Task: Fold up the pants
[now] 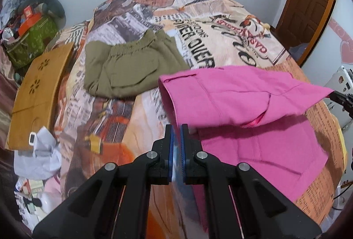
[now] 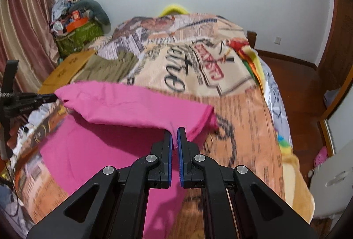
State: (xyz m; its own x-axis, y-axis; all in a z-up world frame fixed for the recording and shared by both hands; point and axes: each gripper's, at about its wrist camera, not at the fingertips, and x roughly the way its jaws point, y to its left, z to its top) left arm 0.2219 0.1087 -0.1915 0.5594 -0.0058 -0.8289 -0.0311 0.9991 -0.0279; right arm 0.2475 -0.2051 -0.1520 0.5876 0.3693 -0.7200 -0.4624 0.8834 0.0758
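Pink pants (image 1: 242,102) lie on the bed, with one half lifted and carried over the other half. My left gripper (image 1: 175,128) is shut on the left corner of the lifted layer. My right gripper (image 2: 174,132) is shut on the other corner of the pink pants (image 2: 132,106). The lifted layer hangs stretched between both grippers above the flat lower layer. The left gripper also shows at the left edge of the right wrist view (image 2: 47,96).
Olive-green shorts (image 1: 132,64) lie folded farther back on the printed bedspread (image 1: 220,25). A wooden board (image 1: 37,93) and crumpled white cloth (image 1: 42,150) sit at the left bed edge. A green box of clutter (image 1: 30,40) stands at the far left. The bed's right edge drops to a wooden floor (image 2: 297,84).
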